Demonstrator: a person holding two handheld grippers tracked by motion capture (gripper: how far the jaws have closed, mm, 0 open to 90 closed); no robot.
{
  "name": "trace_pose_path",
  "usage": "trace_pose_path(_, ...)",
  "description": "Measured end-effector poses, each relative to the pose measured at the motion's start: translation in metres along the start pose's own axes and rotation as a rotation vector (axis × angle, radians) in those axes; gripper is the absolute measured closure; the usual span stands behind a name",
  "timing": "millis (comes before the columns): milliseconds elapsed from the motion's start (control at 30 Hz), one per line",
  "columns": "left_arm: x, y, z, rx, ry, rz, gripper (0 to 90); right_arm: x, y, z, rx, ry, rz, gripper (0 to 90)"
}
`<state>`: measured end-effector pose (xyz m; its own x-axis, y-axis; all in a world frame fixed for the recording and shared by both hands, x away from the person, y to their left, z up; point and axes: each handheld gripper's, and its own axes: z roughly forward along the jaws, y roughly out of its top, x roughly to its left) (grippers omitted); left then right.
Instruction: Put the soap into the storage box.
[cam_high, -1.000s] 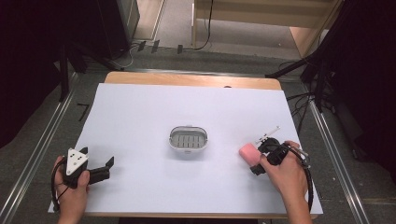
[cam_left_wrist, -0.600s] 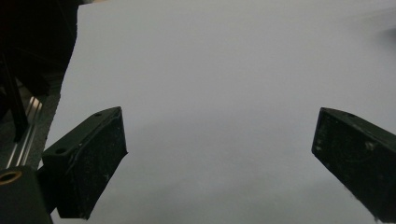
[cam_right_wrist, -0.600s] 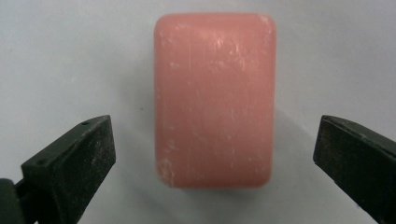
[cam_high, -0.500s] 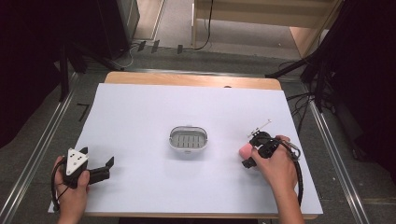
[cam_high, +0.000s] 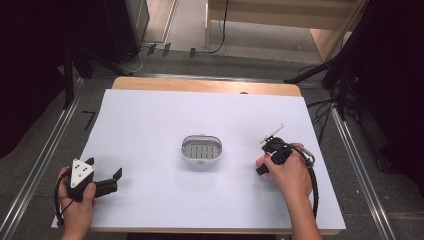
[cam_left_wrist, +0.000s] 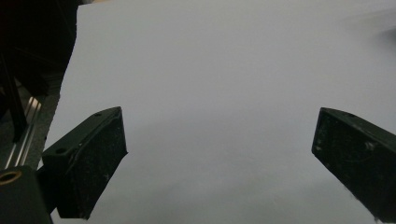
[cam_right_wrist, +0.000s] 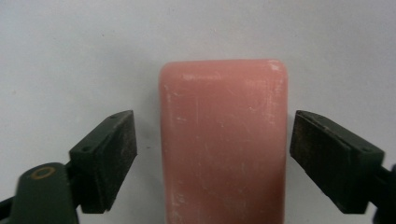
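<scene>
High view overlooks the white table (cam_high: 200, 200) (gripper views skim it closely).

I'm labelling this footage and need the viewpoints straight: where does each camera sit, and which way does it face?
High view: above the person's side, looking forward and down at the table; both forearms, hands, grippers.
Left gripper view: rides the left gripper, facing the white sheet; open jaws.
Right gripper view: rides the right gripper, facing the pink soap bar; open jaws.
Shared: the white sheet.
</scene>
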<state>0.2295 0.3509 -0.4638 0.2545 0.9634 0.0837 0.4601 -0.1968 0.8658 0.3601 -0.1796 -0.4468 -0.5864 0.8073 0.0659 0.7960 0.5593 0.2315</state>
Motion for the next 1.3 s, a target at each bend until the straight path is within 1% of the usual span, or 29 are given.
trace_pose_path(67, 0.0, 0.0, 0.0, -0.001, 0.0, -0.001, 3.7, -0.001, 0.0, 0.0, 0.003, 0.0, 0.001, 19.5)
trace_pose_path(133, 0.0, 0.0, 0.0, 0.0, 0.0, -0.001, 3.6, -0.003, -0.001, 0.001, 0.008, 0.001, 0.015, 24.9)
trace_pose_path(233, 0.0, 0.0, 0.0, 0.0, 0.001, 0.0, 3.6, -0.005, -0.002, 0.002, 0.001, 0.016, 0.043, 29.5)
trace_pose_path(300, 0.0, 0.0, 0.0, 0.001, 0.001, 0.0, 3.6, -0.006, -0.002, 0.002, -0.002, 0.011, 0.054, 32.4)
trace_pose_path(400, 0.0, 0.0, 0.0, 0.0, 0.001, 0.0, 3.7, -0.006, -0.003, 0.001, -0.007, 0.014, 0.057, 34.6)
trace_pose_path(467, 0.0, 0.0, 0.0, 0.0, 0.001, 0.0, 3.6, -0.007, -0.003, 0.001, -0.014, 0.019, 0.052, 38.0)
trace_pose_path(533, 0.0, 0.0, 0.0, 0.0, 0.001, 0.0, 3.7, -0.007, -0.003, 0.001, -0.015, 0.021, 0.052, 37.9)
trace_pose_path(600, 0.0, 0.0, 0.0, 0.0, 0.001, 0.0, 3.6, -0.007, -0.002, 0.001, -0.011, 0.028, 0.039, 38.3)
trace_pose_path(700, 0.0, 0.0, 0.0, 0.0, 0.0, 0.0, 3.6, -0.008, -0.001, 0.0, -0.004, 0.025, 0.008, 38.4)
trace_pose_path(833, 0.0, 0.0, 0.0, 0.0, 0.001, -0.001, 3.6, -0.006, -0.001, -0.001, -0.011, 0.027, -0.01, 38.5)
trace_pose_path(900, 0.0, 0.0, 0.0, 0.0, 0.001, 0.0, 3.7, -0.005, 0.0, -0.003, -0.021, 0.034, -0.043, 38.5)
trace_pose_path(933, 0.0, 0.0, 0.0, 0.0, 0.001, 0.0, 3.6, -0.004, 0.001, -0.005, -0.022, 0.034, -0.046, 38.6)
trace_pose_path(1000, 0.0, 0.0, 0.0, 0.0, 0.001, 0.0, 3.7, -0.003, 0.003, -0.008, -0.03, 0.036, -0.065, 38.5)
trace_pose_path(1033, 0.0, 0.0, 0.0, 0.0, 0.001, 0.0, 3.7, -0.003, 0.003, -0.008, -0.03, 0.036, -0.065, 38.5)
trace_pose_path(1067, 0.0, 0.0, 0.0, 0.0, 0.001, 0.0, 3.7, 0.0, 0.006, -0.013, -0.044, 0.037, -0.093, 38.6)
trace_pose_path(1100, 0.0, 0.0, 0.0, 0.0, 0.001, 0.0, 3.7, 0.0, 0.006, -0.013, -0.044, 0.037, -0.093, 38.6)
trace_pose_path(1133, 0.0, 0.0, 0.0, 0.0, 0.001, 0.0, 3.6, 0.003, 0.009, -0.017, -0.063, 0.04, -0.126, 38.6)
trace_pose_path(1200, 0.0, 0.0, 0.0, 0.0, 0.001, 0.0, 3.7, 0.004, 0.011, -0.018, -0.069, 0.045, -0.129, 38.6)
trace_pose_path(1267, 0.0, 0.0, 0.0, -0.001, 0.001, -0.001, 3.6, 0.007, 0.014, -0.022, -0.089, 0.053, -0.155, 38.6)
trace_pose_path(1300, 0.0, 0.0, 0.0, 0.0, 0.001, -0.001, 3.6, 0.011, 0.018, -0.025, -0.089, 0.057, -0.181, 38.6)
